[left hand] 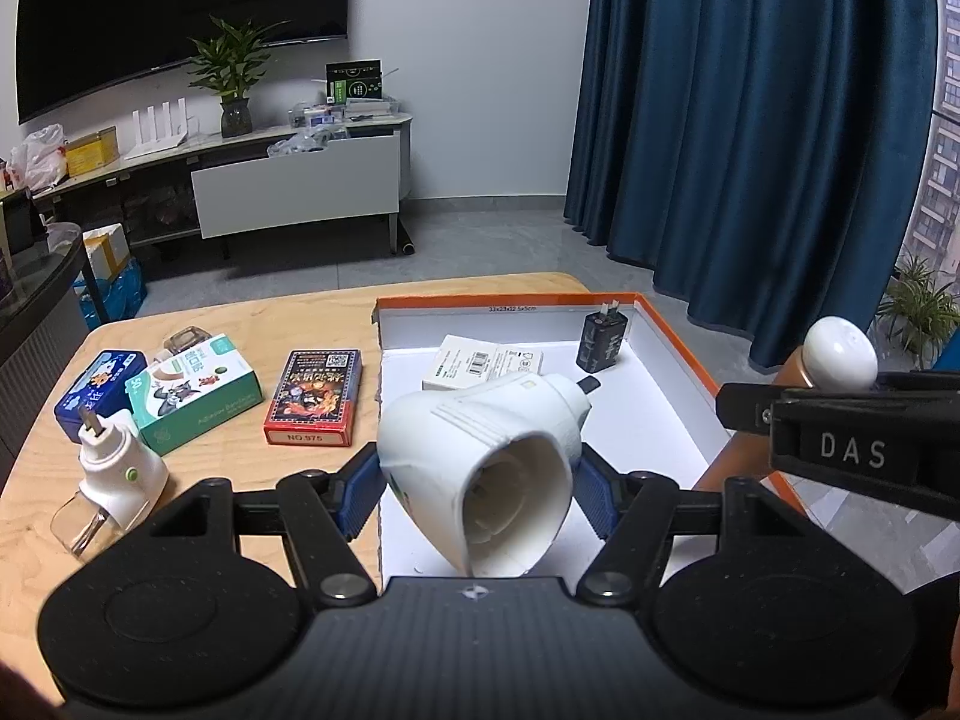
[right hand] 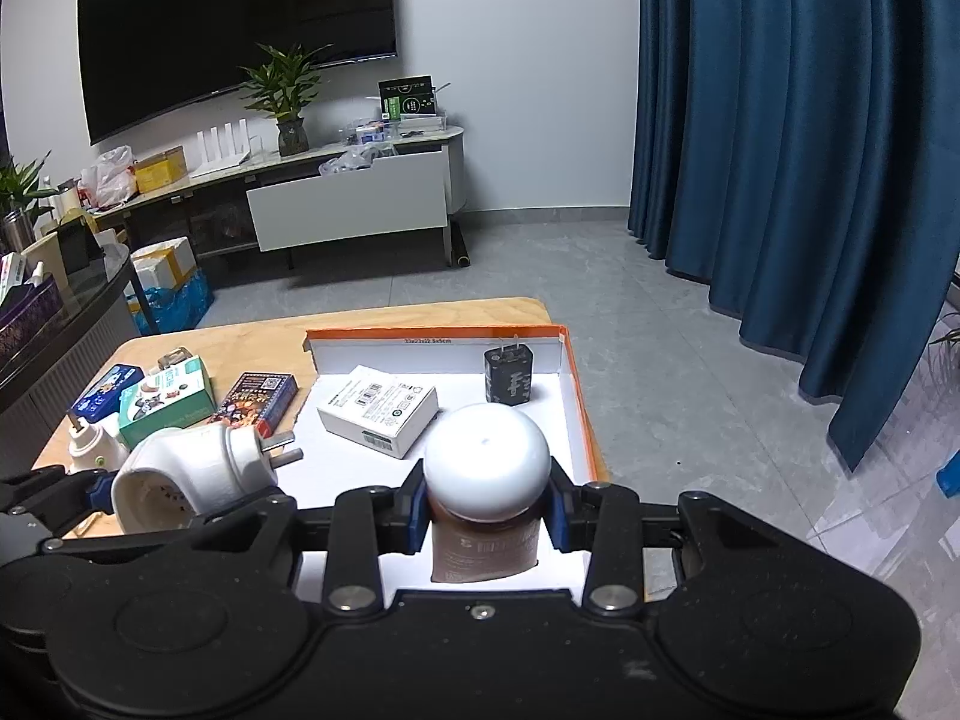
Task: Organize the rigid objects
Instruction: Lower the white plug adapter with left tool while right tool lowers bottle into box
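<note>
Currently the left gripper (left hand: pixel 480 480) is clamped on a white plug-in device (left hand: pixel 486 462), held over the near part of the orange-rimmed box (left hand: pixel 678 324), while the right gripper (right hand: pixel 489 504) is clamped on a brown bottle (right hand: pixel 483 546) with a white domed cap, also over the box. Inside, a black charger (right hand: pixel 509 379) stands at twelve o'clock of the bottle and a white carton (right hand: pixel 378 409) lies at ten o'clock.

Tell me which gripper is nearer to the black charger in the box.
Right. The right gripper, holding a bottle, sits just in front of the charger. The left gripper, holding a white plug, is further left.
</note>
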{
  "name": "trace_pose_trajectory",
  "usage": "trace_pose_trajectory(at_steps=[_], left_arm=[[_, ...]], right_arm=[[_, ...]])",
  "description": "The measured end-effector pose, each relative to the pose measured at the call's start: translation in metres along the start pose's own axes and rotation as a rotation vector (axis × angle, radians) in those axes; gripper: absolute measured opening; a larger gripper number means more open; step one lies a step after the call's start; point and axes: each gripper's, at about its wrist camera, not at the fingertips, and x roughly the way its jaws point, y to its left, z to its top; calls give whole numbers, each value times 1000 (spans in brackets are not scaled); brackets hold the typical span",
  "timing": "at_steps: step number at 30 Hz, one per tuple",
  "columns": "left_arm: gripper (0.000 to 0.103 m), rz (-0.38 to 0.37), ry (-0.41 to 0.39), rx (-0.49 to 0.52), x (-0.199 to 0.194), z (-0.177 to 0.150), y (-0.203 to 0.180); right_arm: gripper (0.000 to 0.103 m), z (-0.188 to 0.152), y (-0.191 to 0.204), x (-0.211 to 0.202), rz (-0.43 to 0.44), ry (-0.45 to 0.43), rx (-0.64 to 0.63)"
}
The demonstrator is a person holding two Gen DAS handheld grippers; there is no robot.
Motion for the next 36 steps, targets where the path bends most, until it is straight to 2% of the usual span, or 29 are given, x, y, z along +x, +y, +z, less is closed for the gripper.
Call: trace_pose_trajectory(at_steps=[36], left_arm=[[67,-10,1,24,14,10,-8]], right_arm=[[46,7,0,12,-26,22,-23]])
